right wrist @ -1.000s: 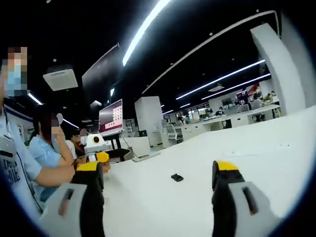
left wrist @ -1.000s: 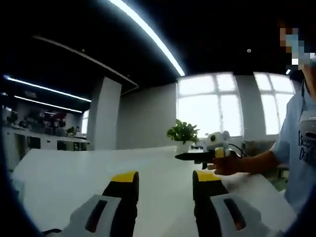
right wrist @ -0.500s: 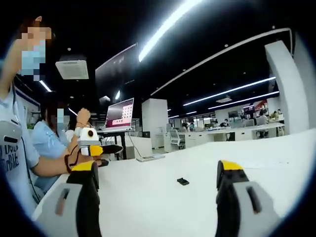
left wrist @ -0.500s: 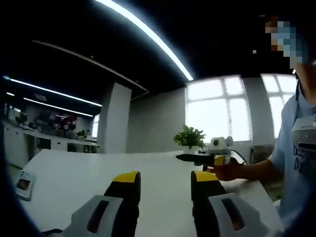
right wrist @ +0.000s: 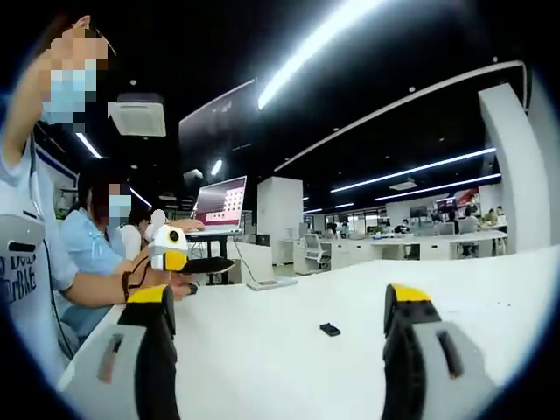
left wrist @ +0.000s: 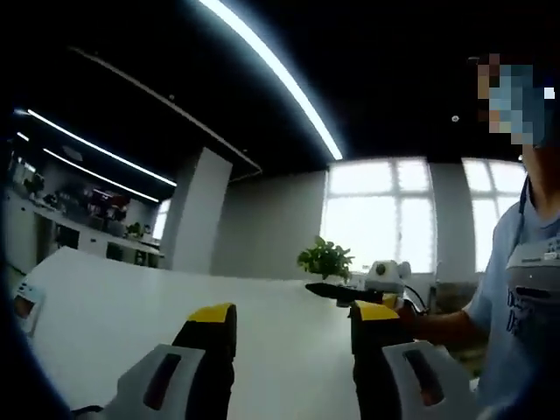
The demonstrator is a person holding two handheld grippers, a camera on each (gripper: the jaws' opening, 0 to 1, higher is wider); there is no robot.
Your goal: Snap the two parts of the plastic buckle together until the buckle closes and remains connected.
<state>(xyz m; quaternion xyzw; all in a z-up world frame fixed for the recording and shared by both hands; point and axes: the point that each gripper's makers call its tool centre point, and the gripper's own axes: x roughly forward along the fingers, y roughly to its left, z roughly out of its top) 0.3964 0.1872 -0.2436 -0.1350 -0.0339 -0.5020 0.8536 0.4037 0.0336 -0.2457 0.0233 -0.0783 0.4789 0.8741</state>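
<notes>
A small black buckle part point(right wrist: 330, 329) lies on the white table point(right wrist: 289, 367) in the right gripper view, ahead of my right gripper point(right wrist: 280, 306) and well clear of its jaws. That gripper is open wide and holds nothing. My left gripper point(left wrist: 295, 322) is open too, with bare table point(left wrist: 131, 306) between its yellow-tipped jaws. In the left gripper view the right gripper point(left wrist: 343, 292) comes in from the right, held in a person's hand. In the right gripper view the left gripper point(right wrist: 199, 262) hovers at the left above the table edge.
The person point(left wrist: 516, 297) holding the grippers wears a light blue shirt. Another seated person point(right wrist: 92, 254) and a monitor point(right wrist: 220, 204) are behind the table's left end. A flat pale object point(right wrist: 271, 283) lies far back, a small device point(left wrist: 26, 302) at the left edge, a potted plant point(left wrist: 325, 259) beyond.
Both cameras have swung and tilted a little with the hands. The black buckle part stays where it lay on the table. Both grippers remain open.
</notes>
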